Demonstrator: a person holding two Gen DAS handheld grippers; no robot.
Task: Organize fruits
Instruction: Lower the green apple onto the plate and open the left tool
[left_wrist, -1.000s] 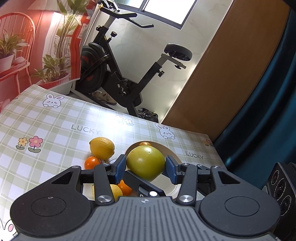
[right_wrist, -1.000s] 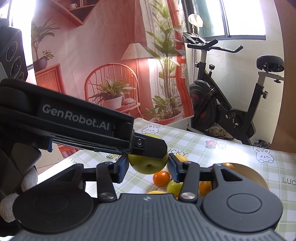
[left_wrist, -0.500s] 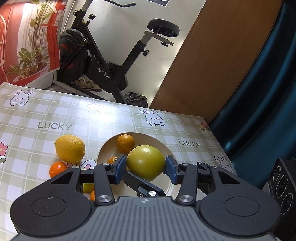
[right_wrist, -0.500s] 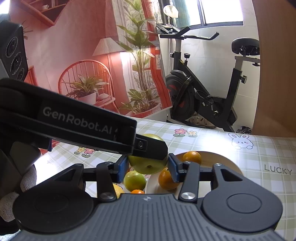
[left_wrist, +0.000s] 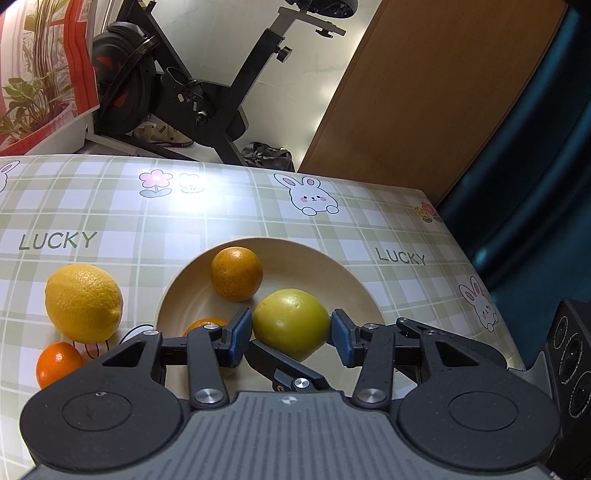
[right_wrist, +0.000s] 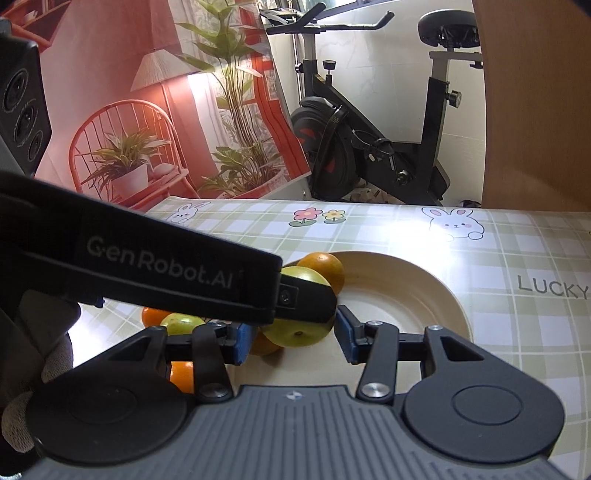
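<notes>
The left gripper (left_wrist: 291, 334) is sitting low in the centre of the left wrist view, its two blue pads closed against the sides of a large yellow-green fruit (left_wrist: 291, 323), and it is holding that fruit over the near half of a cream plate (left_wrist: 354, 280). The right gripper (right_wrist: 293, 338) is hanging at the bottom centre of its own view with its blue pads standing apart; the same fruit and the left gripper's black finger are lying in the gap, and from this angle it looks as though the right pads are gripping nothing, though the overlap makes that hard to confirm. To finish this placement well, I judge the left gripper should be lowering until the fruit is resting on the plate's floor before letting go, keeping it clear of the orange (left_wrist: 236, 273) already sitting toward the upper left of the plate and the smaller orange fruit (left_wrist: 205, 325) peeking out by the left pad, so nothing is rolling off the rim. Further out, at the left of the frame, a lemon (left_wrist: 83, 302) and a small tangerine (left_wrist: 59, 363) are waiting on the tablecloth (left_wrist: 229, 210). The checked cloth is carrying the word "LUCKY" twice, with rabbits and flowers, and the left gripper's body is showing "GenRobot.AI" in the right wrist view.
</notes>
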